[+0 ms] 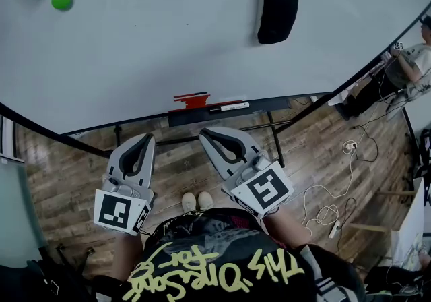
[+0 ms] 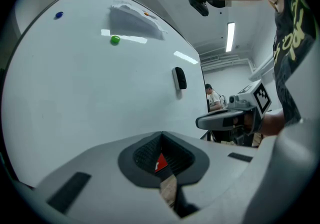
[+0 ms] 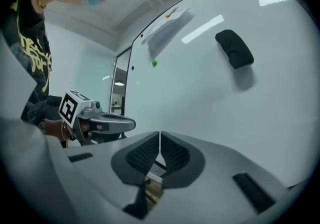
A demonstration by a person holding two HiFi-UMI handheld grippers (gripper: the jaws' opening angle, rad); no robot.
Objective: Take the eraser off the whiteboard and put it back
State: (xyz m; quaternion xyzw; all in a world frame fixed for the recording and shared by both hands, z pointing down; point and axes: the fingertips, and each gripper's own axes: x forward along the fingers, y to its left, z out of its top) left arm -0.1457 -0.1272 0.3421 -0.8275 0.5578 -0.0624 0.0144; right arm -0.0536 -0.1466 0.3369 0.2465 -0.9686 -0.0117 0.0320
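Note:
The black eraser (image 1: 277, 16) clings to the whiteboard (image 1: 168, 38), up and to the right of both grippers; it also shows in the left gripper view (image 2: 180, 78) and the right gripper view (image 3: 235, 48). My left gripper (image 1: 146, 138) and right gripper (image 1: 206, 133) hover side by side below the board's lower edge, well short of the eraser. Both are shut with nothing between their pads, as the left gripper (image 2: 161, 136) and right gripper (image 3: 159, 134) show up close.
A green magnet (image 1: 62, 1) sticks to the board at upper left. The tray (image 1: 229, 113) under the board holds a red object (image 1: 192, 100) and a marker (image 1: 225, 106). Cables (image 1: 323, 206) lie on the wooden floor at right. A person (image 1: 417, 61) sits at far right.

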